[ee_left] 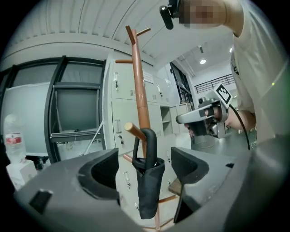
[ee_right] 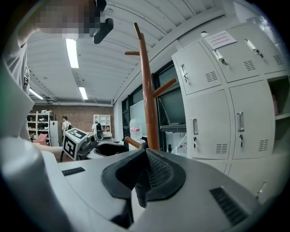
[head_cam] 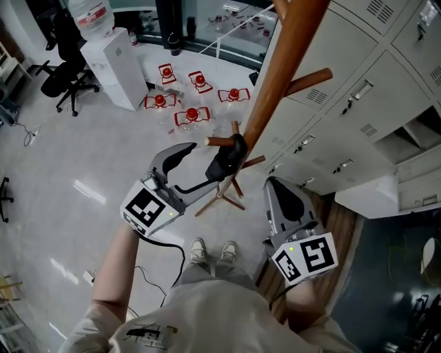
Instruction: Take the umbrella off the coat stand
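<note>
One umbrella in its black sleeve hangs on a peg.

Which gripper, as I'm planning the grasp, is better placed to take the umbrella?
Left. The left gripper is open with the umbrella framed between its jaws; the right gripper is shut.

One coat stand rises at the right, and one umbrella hangs on it. There are two grippers: the left gripper and the right gripper. Five red and white things lie in a loose cluster on the far floor. At the far left stand one water dispenser, with one bottle on top, and one black office chair. Two shoes show near the bottom. In the right gripper view, two people stand far off at the left, and two long ceiling lights run overhead.
</note>
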A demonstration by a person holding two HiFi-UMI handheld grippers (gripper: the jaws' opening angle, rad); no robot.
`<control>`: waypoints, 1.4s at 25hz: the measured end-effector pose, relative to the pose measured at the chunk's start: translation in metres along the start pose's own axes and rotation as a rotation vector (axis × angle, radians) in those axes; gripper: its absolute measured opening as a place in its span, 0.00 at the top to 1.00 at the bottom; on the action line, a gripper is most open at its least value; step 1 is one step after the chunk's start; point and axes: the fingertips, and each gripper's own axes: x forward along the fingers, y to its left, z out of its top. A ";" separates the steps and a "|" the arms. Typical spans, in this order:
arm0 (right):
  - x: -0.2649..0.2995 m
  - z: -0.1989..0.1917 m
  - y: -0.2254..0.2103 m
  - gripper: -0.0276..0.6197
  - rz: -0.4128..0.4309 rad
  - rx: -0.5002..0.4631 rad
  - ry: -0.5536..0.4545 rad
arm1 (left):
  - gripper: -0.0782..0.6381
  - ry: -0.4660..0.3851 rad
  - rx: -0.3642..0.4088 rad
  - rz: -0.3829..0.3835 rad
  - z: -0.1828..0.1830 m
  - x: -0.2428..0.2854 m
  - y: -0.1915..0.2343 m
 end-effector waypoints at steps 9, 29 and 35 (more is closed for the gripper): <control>0.014 -0.030 -0.005 0.95 0.004 0.021 0.055 | 0.41 0.032 -0.018 -0.082 -0.048 0.034 0.000; 0.022 -0.096 -0.018 0.95 -0.033 0.077 0.164 | 0.41 0.095 -0.072 -0.216 -0.124 0.090 -0.017; 0.021 -0.107 -0.014 0.95 -0.025 0.089 0.187 | 0.41 0.098 -0.114 -0.167 -0.144 0.098 -0.013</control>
